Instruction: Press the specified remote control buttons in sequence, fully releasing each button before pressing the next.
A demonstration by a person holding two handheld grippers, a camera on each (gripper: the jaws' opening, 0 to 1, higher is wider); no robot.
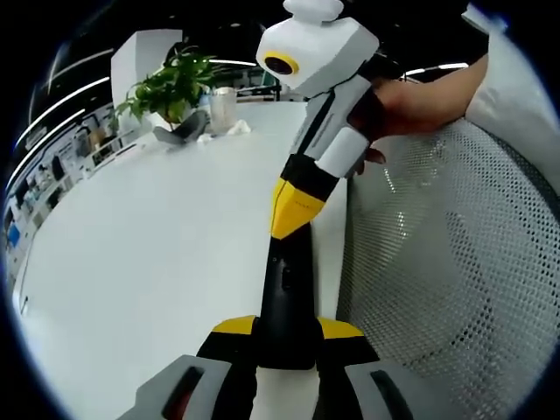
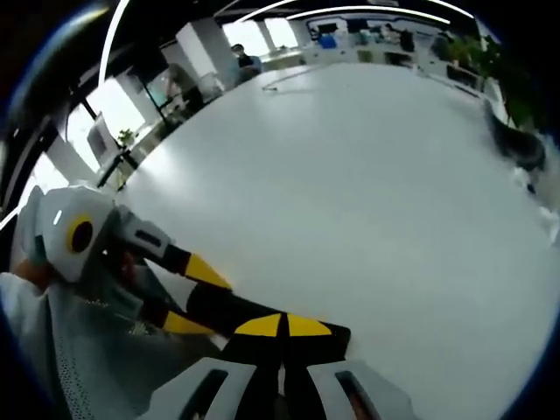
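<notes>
- The white worktop spreads wide and bare ahead of the remote; the remote overhangs or lies along its near edge, so a hard push could, I judge, tip or slide it off toward the mesh chair back.
- The mesh chair back stands just beside the worktop edge and close to the arm of the person; a sleeve catching on it could jolt the press.
- The plant and a small cup sit far across the worktop, well apart from the work, no real hazard.
- The left gripper is clenched on the near end of the black remote control; its yellow pads sit on either side of it. If this hold loosens, the remote may pivot under the press.
- The right gripper is closed, jaws together with nothing between them, its tip resting on or just over the remote's top face.
- Risks: the blunt closed tip may cover two buttons at once, or not lift fully clear between presses.
</notes>
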